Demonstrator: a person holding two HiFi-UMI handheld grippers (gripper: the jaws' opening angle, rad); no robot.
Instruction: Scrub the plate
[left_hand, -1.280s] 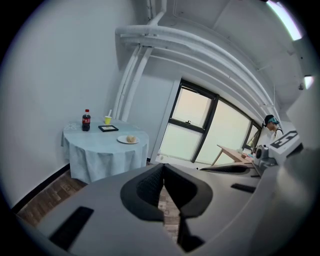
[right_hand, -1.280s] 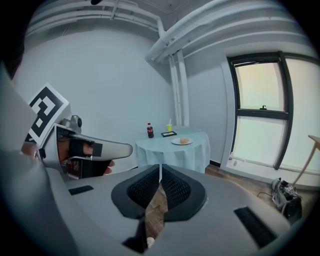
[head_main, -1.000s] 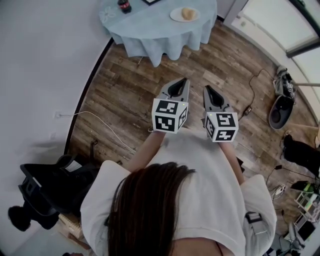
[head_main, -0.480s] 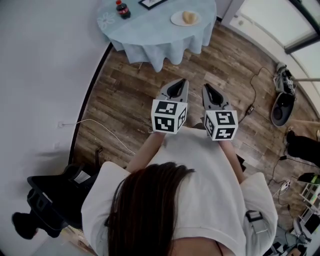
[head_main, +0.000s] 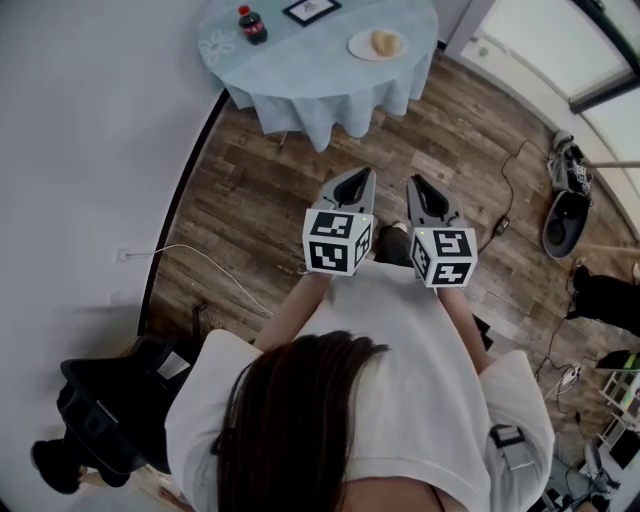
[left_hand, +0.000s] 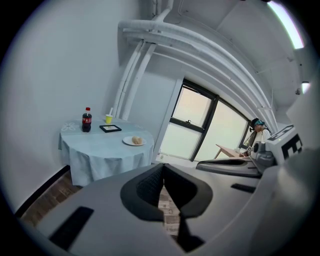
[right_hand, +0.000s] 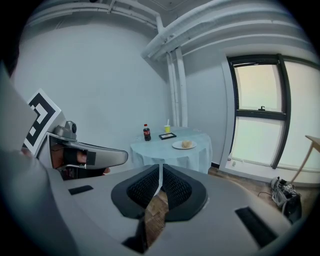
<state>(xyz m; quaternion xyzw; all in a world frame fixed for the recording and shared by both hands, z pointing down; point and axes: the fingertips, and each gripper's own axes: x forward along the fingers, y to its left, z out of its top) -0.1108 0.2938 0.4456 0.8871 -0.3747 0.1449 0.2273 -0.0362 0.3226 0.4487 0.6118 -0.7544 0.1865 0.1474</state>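
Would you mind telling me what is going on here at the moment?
A person stands on the wooden floor, short of a round cloth-covered table, holding the left gripper and right gripper out in front, both shut and empty. On the table sit a plate with a small yellowish lump on it, a cola bottle, a dark frame and a yellow cup. Nothing there is touched; scrubbing has not begun.

Head view: looked steeply down from above the person's head, close over the left hand-held gripper (head_main: 362, 175) and right hand-held gripper (head_main: 413, 182); worktop (head_main: 300, 70) far off at the top edge.
Left gripper view: looked along its own jaws; worktop distant, left of centre.
Right gripper view: looked along its own jaws; worktop distant, nearly straight ahead.
Shared: all three took in the worktop; each gripper view caught the other hand-held gripper at its edge.
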